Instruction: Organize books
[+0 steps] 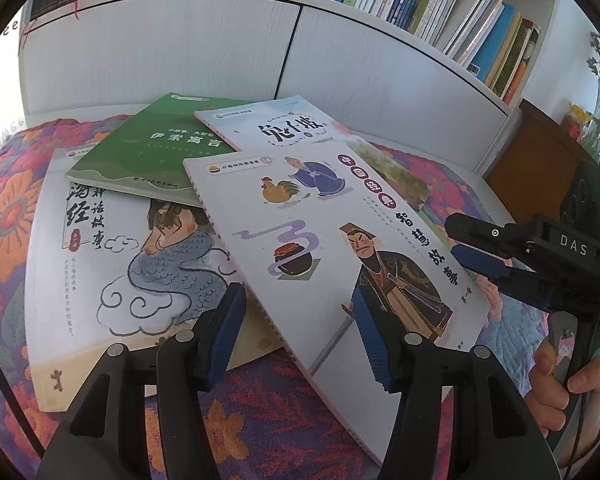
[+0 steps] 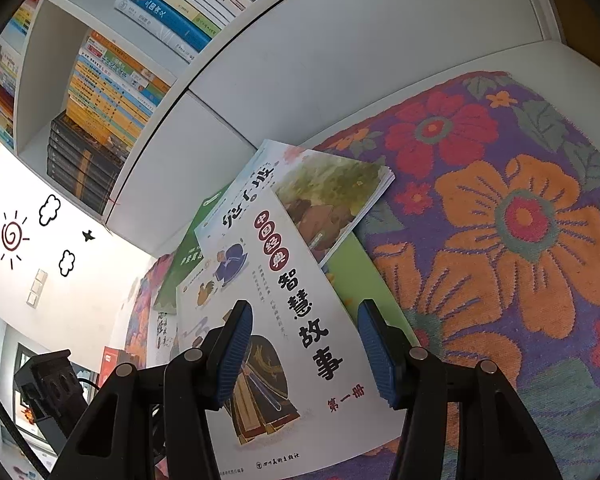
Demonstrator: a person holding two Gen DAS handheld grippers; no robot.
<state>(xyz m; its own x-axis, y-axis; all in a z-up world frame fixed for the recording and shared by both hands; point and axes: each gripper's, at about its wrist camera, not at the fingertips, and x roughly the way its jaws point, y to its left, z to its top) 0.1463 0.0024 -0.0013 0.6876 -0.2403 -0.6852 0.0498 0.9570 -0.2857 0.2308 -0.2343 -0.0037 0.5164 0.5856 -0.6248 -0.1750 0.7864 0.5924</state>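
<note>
The top white book (image 2: 300, 320) bears black characters 智慧故事 down its cover, red 第一册 near the lower edge, and red roundels reading 中国经典 — the small publisher's line at the bottom is too fine to read. The green book (image 1: 148, 144) shows 伊索寓言. The right hand-held gripper (image 1: 476, 252) carries white letters — DAS.

Four books overlap on a floral cloth (image 1: 16, 208); the white storybook (image 1: 320, 232) lies topmost, the left hand-held gripper (image 1: 300, 336) hovers open over its near edge, the right hand-held gripper (image 1: 466, 246) alongside
</note>
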